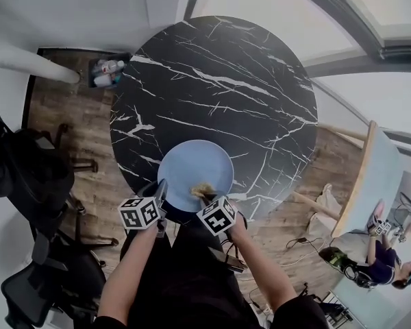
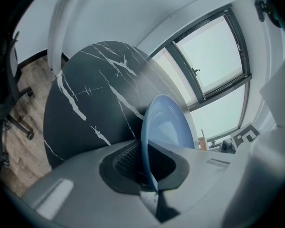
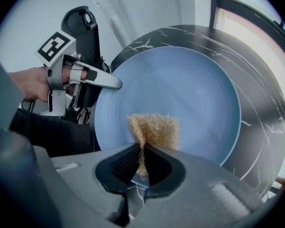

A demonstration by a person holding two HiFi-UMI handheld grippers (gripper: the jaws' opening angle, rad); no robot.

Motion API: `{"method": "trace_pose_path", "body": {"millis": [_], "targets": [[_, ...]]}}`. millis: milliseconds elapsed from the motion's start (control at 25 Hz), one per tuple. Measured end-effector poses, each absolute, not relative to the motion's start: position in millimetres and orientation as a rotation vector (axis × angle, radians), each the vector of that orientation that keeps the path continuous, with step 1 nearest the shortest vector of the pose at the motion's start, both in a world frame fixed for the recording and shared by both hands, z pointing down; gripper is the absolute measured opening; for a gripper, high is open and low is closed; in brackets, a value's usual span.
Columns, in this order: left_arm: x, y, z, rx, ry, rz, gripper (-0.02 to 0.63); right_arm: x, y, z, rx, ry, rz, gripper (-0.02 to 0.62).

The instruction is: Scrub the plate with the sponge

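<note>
A light blue plate rests at the near edge of the round black marble table. My left gripper is shut on the plate's near-left rim; in the left gripper view the plate stands edge-on between the jaws of the left gripper. My right gripper is shut on a tan fibrous sponge, which lies on the plate's near part. In the right gripper view the sponge sticks out past the right gripper onto the plate, with the left gripper clamped on the rim at the left.
Black office chairs stand on the wooden floor to the left. A bin with bottles sits at the table's far left. A window lies beyond the table. A person sits at lower right beside a light board.
</note>
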State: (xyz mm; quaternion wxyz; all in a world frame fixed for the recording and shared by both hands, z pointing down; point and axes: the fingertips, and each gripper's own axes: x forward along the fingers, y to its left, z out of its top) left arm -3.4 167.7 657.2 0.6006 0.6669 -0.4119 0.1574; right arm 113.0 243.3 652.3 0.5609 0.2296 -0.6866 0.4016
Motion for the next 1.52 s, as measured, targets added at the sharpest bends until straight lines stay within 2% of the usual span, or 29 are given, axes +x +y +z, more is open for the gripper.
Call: {"method": "trace_pose_path", "body": {"millis": [400, 840, 1520], "targets": [[-2, 167, 657, 1.575, -0.942, 0.393, 0.021, 159, 208, 653, 0.542, -1.563, 0.834, 0.023], [3, 160, 656, 1.63, -0.934, 0.463, 0.032, 183, 148, 662, 0.564, -1.421, 0.36, 0.025], [11, 150, 657, 1.602, -0.942, 0.441, 0.035, 181, 92, 647, 0.904, -1.419, 0.343, 0.025]]}}
